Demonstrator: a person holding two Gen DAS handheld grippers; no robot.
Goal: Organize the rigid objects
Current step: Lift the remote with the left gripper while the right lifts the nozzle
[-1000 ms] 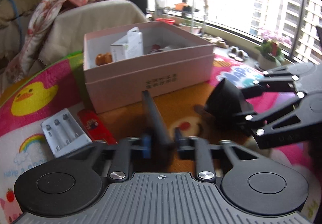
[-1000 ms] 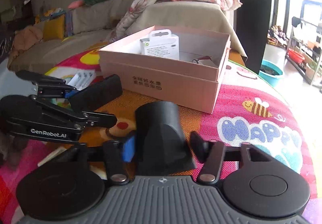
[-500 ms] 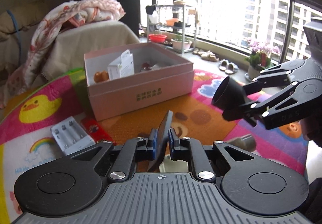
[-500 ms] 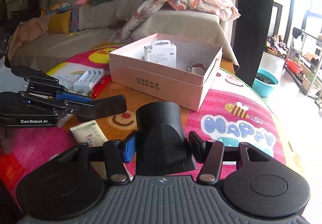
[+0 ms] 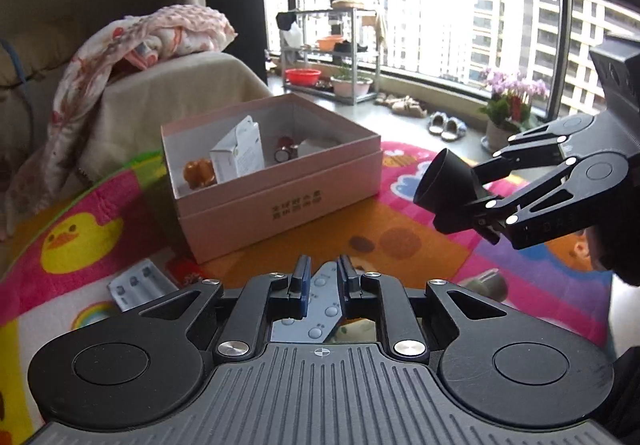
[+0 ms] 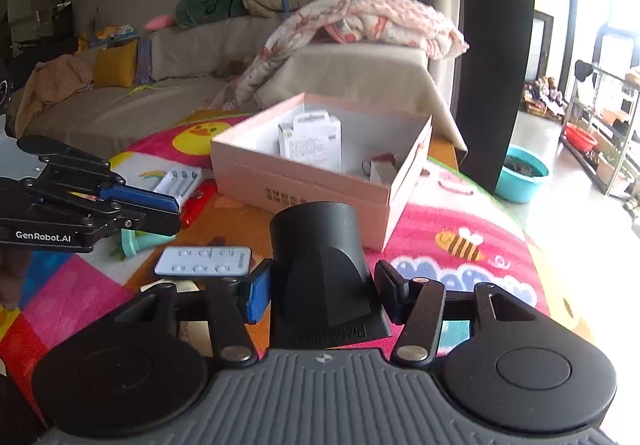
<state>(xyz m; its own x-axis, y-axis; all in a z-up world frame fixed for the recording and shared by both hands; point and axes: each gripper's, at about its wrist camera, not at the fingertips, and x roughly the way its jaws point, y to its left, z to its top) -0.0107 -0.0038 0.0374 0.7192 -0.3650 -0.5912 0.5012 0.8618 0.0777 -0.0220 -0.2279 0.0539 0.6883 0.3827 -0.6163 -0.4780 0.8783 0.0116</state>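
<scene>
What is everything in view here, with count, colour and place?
open cardboard box: 1, pink, on mat
small upright carton: 1, white, inside box
rounded figurine: 1, orange, inside box, beside carton
plastic battery charger: 1, white, on mat left of box
flat button remote: 1, grey, on mat below left gripper
cartoon play mat: 1, multicoloured, under everything
plastic dryer nozzle: 1, black, in right gripper
left gripper: 1, black, shut, empty
right gripper: 1, black, clamping nozzle

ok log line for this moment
left tongs shut, empty | remote flat below them | right tongs hold black nozzle | pink box open, ahead
</scene>
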